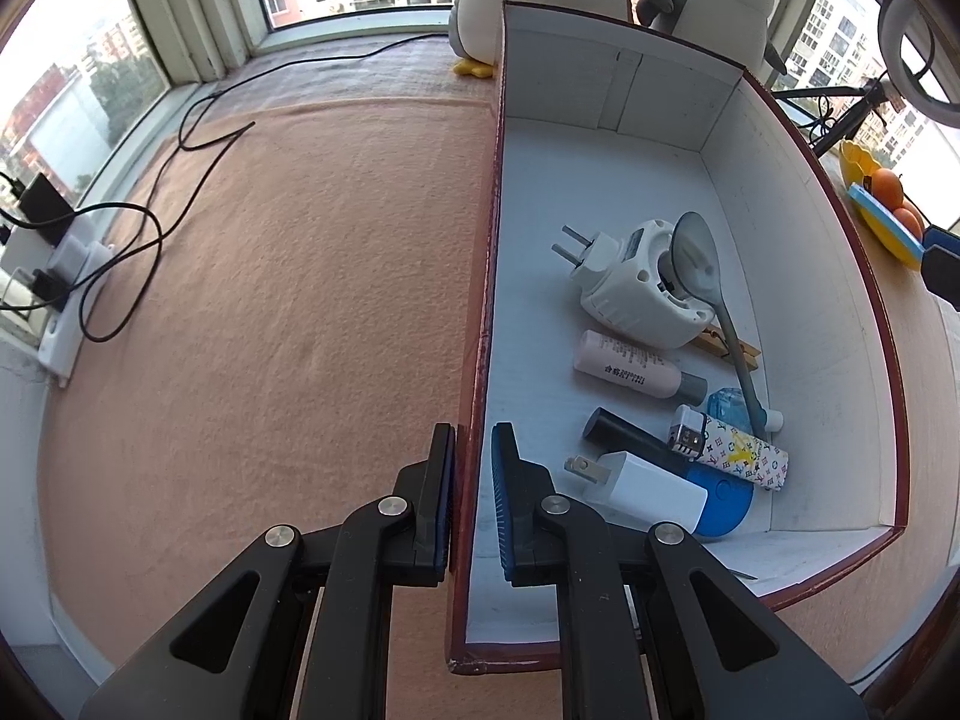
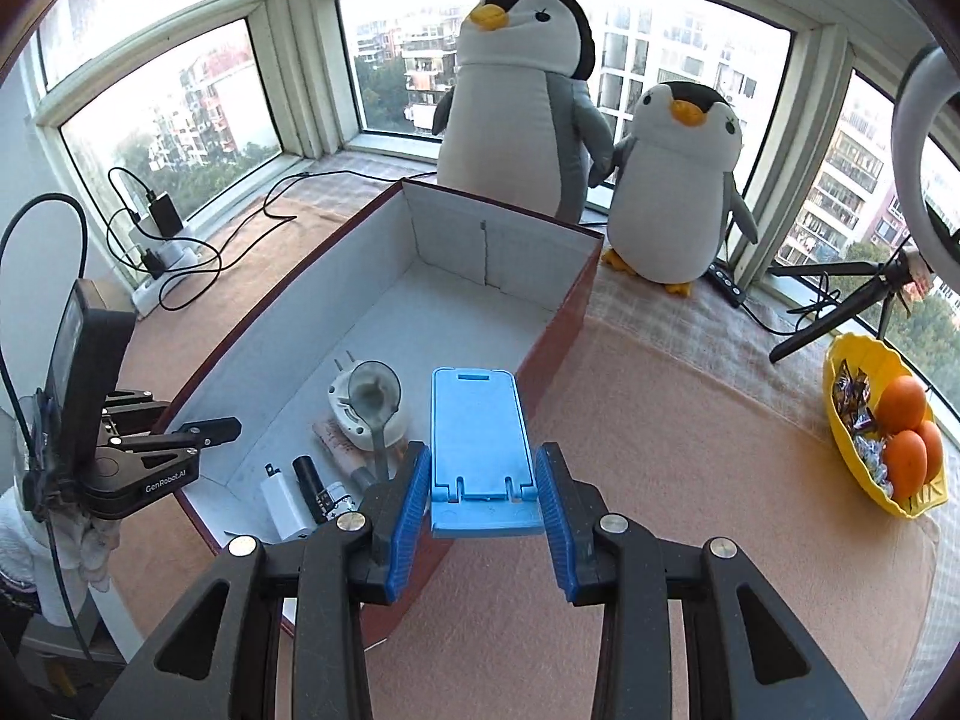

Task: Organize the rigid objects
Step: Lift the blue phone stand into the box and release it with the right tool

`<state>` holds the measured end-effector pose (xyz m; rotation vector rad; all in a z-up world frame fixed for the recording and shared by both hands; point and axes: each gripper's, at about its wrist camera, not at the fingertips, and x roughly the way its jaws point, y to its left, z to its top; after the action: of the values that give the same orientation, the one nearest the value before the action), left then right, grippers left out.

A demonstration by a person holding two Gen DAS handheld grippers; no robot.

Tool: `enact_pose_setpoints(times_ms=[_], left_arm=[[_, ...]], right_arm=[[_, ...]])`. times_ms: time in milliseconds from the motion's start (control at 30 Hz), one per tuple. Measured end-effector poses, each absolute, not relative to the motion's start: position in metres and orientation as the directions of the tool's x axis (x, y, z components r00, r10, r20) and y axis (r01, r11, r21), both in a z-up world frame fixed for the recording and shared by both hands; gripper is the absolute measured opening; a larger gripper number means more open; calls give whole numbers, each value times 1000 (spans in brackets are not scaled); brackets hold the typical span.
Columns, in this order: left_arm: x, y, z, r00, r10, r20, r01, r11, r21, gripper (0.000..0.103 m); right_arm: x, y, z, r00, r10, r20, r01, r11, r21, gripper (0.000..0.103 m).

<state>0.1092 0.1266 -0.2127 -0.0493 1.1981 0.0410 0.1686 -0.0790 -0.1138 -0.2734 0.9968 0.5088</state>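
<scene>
The right gripper (image 2: pixel 483 516) has its blue-padded fingers closed on a light blue plastic phone stand (image 2: pixel 480 450), folded flat between them, while the left gripper (image 1: pixel 474 498) pinches the cardboard box (image 1: pixel 480 360) wall.

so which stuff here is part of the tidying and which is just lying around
Part of the job:
- box
- blue phone stand in the right gripper
- left gripper at the box wall
- plugs, spoon, bottle inside the box

Lying about:
- penguins
- fruit bowl
- power strip
</scene>
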Motion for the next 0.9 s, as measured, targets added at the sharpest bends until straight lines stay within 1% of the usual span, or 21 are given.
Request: enact_pose_setpoints(times_ms=[900], left_arm=[[104,127,-211,372,40,-927,-132,991,-11,11]], right_arm=[[176,-35,-140,360,301,-883,-641,768,1,33]])
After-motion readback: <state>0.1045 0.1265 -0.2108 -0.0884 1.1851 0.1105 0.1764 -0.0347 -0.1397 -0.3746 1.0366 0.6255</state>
